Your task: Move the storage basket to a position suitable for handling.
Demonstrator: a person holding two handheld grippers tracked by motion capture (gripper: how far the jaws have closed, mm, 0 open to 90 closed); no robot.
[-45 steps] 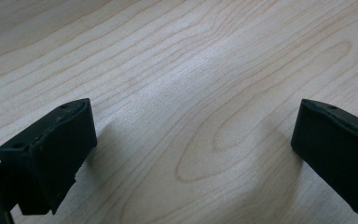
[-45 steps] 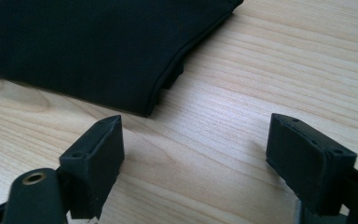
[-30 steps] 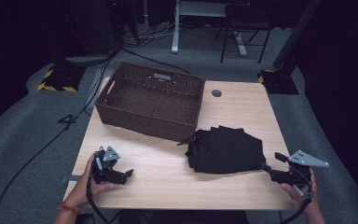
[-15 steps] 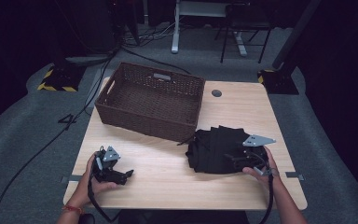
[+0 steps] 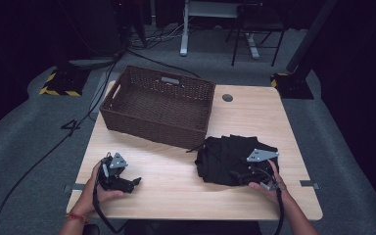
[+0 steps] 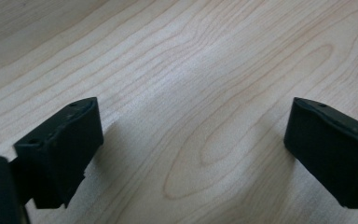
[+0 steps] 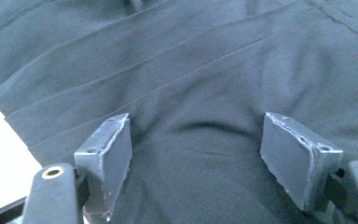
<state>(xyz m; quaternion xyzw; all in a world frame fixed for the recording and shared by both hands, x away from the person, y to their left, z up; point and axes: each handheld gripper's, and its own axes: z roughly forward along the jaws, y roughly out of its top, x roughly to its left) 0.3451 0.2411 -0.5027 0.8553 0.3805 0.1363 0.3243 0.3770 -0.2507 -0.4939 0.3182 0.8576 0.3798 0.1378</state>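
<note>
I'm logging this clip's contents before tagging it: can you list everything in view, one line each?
Table: one, light wood, centre of the high view.
Basket: one, dark brown wicker, far left part of the table.
Cloth: one, black, creased, right of the basket's near corner.
Round insert: one, grey, in the tabletop beside the basket.
Chair: one, dark, on the floor beyond the table.
Left tool: one, black, jaws apart above bare wood.
Right tool: one, black, jaws apart over the cloth.
</note>
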